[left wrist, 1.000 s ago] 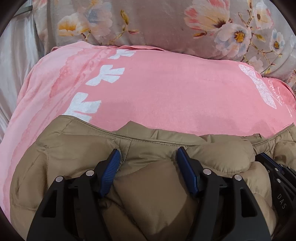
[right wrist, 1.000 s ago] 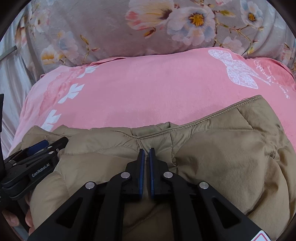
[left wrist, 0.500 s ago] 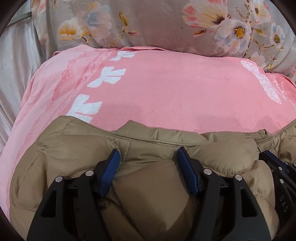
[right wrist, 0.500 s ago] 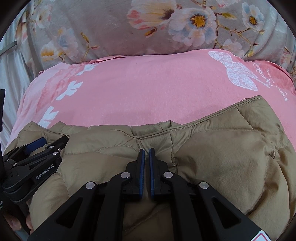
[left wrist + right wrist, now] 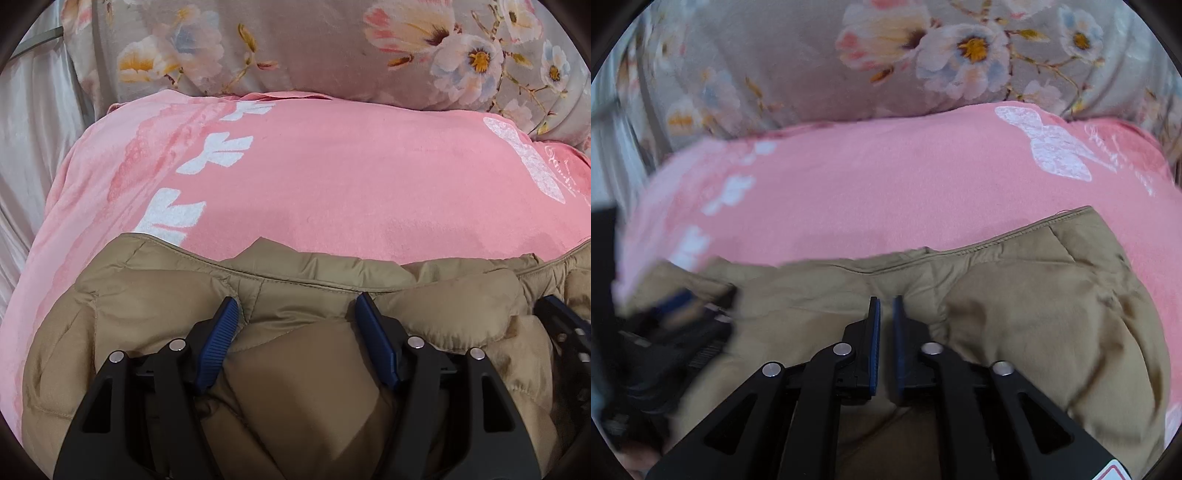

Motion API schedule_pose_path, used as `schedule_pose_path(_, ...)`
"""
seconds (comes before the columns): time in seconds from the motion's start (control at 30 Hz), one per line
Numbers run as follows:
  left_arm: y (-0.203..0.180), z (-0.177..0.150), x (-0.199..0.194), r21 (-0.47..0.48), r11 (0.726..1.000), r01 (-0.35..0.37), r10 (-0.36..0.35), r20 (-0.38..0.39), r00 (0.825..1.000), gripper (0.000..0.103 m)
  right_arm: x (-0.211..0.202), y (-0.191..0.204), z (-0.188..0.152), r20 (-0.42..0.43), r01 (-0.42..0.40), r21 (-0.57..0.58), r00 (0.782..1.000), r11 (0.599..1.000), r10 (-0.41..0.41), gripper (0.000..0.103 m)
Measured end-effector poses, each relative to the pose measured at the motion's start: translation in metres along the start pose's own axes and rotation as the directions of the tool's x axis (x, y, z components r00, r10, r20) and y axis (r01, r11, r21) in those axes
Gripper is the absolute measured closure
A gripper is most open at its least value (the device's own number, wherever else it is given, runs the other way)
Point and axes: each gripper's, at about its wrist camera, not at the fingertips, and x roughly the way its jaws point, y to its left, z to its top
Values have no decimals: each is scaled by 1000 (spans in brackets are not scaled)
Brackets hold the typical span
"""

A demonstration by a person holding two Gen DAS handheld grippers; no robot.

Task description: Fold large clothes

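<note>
1. The right hand-held gripper (image 5: 885,306) points down at the tan quilted puffer jacket (image 5: 1015,314). Its 2 blue-padded jaws have just been opening and now stand a narrow gap apart. A thin fold of jacket fabric sits in the gap near the tips; the pads no longer pinch it, so the grip reads as released.
2. The left hand-held gripper (image 5: 297,308) has its jaws spread wide. A padded section of the same jacket bulges up between them. Both blue pads (image 5: 218,350) lie against the sides of this bulge, but the view does not settle whether they squeeze it or only rest beside it.
3. In the right wrist view the left hand-held gripper appears blurred at the lower left, resting on the jacket.
4. The jacket lies bunched directly under both grippers, with its stitched edge (image 5: 295,284) running across just beyond the fingertips.
5. The jacket rests on a pink blanket (image 5: 332,177) printed with white leaf shapes and a white lace-like butterfly.
6. Beyond the blanket lies grey floral bedding (image 5: 295,44) with pink and white flowers.
</note>
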Motion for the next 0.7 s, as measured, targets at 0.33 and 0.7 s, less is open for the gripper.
schedule_pose_path(0.33,39,-15,-36,-44,999,-10,10,18,1000,25,2,70,-18,-14,-66,-143,998,988,65,90)
schedule_pose_path(0.7,34,-23,-25,-45,998,-33,35,38,999,18,24,64,-31,-38,-56,-127,998,990,51,93)
